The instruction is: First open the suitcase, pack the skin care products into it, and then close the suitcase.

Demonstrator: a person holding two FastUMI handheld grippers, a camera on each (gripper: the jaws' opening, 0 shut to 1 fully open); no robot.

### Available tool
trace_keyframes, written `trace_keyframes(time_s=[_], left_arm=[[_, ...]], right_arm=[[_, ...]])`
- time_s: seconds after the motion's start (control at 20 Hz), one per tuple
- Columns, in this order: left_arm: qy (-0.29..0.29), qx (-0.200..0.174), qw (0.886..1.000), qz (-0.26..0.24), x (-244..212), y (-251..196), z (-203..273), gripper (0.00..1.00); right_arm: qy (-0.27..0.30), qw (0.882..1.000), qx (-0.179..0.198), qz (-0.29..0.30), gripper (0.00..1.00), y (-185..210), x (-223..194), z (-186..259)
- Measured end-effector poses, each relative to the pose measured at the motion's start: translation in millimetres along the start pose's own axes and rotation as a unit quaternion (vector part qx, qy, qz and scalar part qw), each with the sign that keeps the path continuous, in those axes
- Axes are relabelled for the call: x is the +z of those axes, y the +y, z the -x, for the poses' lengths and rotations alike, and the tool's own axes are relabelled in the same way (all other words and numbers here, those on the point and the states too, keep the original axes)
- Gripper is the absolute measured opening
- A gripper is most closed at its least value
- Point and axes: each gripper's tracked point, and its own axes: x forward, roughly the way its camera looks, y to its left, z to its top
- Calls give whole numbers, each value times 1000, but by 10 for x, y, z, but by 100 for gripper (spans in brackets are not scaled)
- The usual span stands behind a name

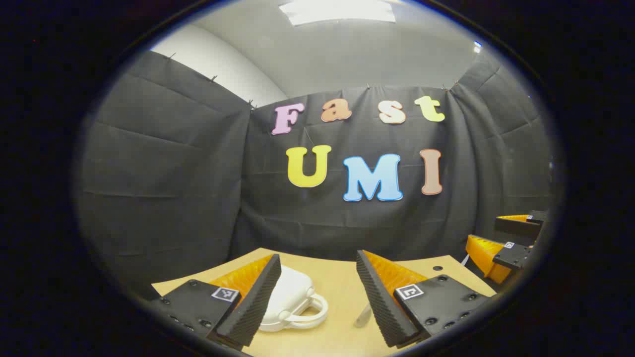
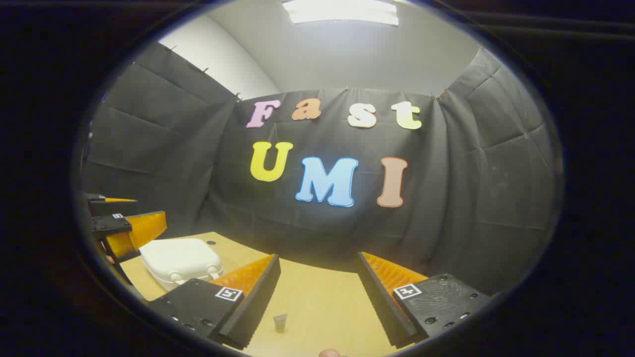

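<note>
Both claws hang above the near edge of the table [image 2: 317, 302], spread apart and holding nothing, likely poised to start. Under the right claw [image 2: 317, 292] a small tube [image 2: 280, 322] stands near that edge. Beyond the left claw [image 1: 315, 292], toward the far-left corner, the white suitcase [image 1: 290, 297] sits shut, handle facing them, easy to reach.

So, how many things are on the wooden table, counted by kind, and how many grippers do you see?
White hard-shell suitcase with a handle, closed: 1
Small grey skin care tube, standing on the light wooden table: 1
Grippers, both open: 2, left gripper and right gripper
Total: 4
</note>
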Motion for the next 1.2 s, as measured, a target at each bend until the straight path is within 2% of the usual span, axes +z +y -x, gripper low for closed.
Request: trace_keyframes(time_s=[0.25, 0.6, 0.8, 1.2], left_arm=[[-4, -12, 1000, -7, -37, 9, -45, 98], [-8, -41, 999, -9, -23, -6, -135, 98], [2, -48, 999, -10, -42, 101, -470, 98], [31, -115, 992, -32, -247, 77, -843, 99]], right_arm=[[-1, 1000, -4, 0, 94, -9, -6, 35], [-5, 999, -36, 6, 94, -129, 0, 58], [4, 998, -61, 1, 94, -204, -8, 63], [32, 993, -116, -5, 94, -255, -106, 16]])
